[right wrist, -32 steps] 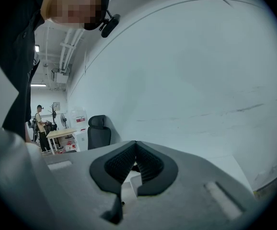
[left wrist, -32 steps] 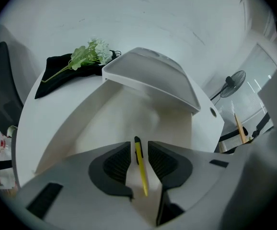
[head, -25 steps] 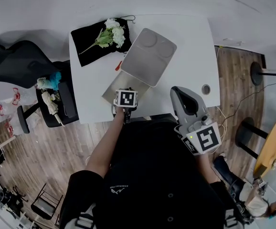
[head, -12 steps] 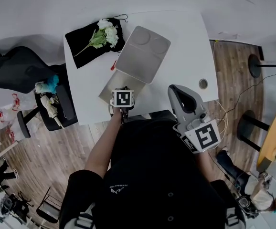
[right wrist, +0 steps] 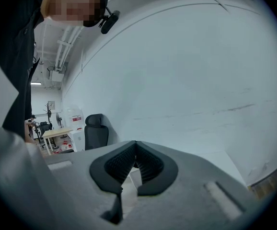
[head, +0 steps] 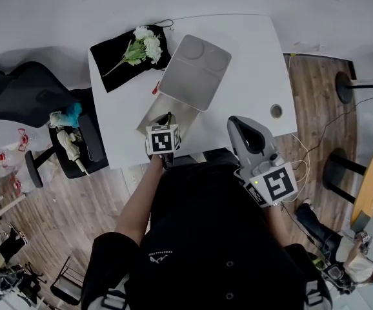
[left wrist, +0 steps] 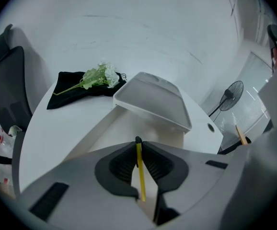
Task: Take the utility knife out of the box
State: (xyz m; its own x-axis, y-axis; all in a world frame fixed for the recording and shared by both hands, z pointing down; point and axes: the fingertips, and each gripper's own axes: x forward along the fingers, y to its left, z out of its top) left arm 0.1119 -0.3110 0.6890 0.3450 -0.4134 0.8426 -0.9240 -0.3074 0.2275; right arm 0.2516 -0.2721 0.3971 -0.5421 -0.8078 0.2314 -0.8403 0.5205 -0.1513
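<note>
- Left gripper view: the left tongs (left wrist: 139, 146) pinch the utility knife (left wrist: 140, 176), a thin yellow strip seen edge-on with a black end poking out just past the tips.
- The knife runs back along the gap between the two pads, towards the camera.
- Beyond the tips lies the box (left wrist: 121, 128), pale and open, with its lid (left wrist: 150, 102) tilted up at the far end.
- Head view: the left tongs hang over the near end of the box, close to the desk's (head: 251, 76) front edge. The knife shows there only as a dark sliver, so I cannot tell whether it is wholly clear of the box.
- A black cloth (head: 119, 60) lies at the desk's far left corner with a sprig of white flowers (head: 142, 44) on it, just beside the lid.
- A small red thing (head: 154, 89) sits on the desk against the box's left side; too small to name.
- Right gripper view: the right tongs (right wrist: 135, 150) are pressed together at the tips with nothing between them, and they face a bare white wall.
- In the head view they are held off the desk's near right edge, well apart from the box.
</note>
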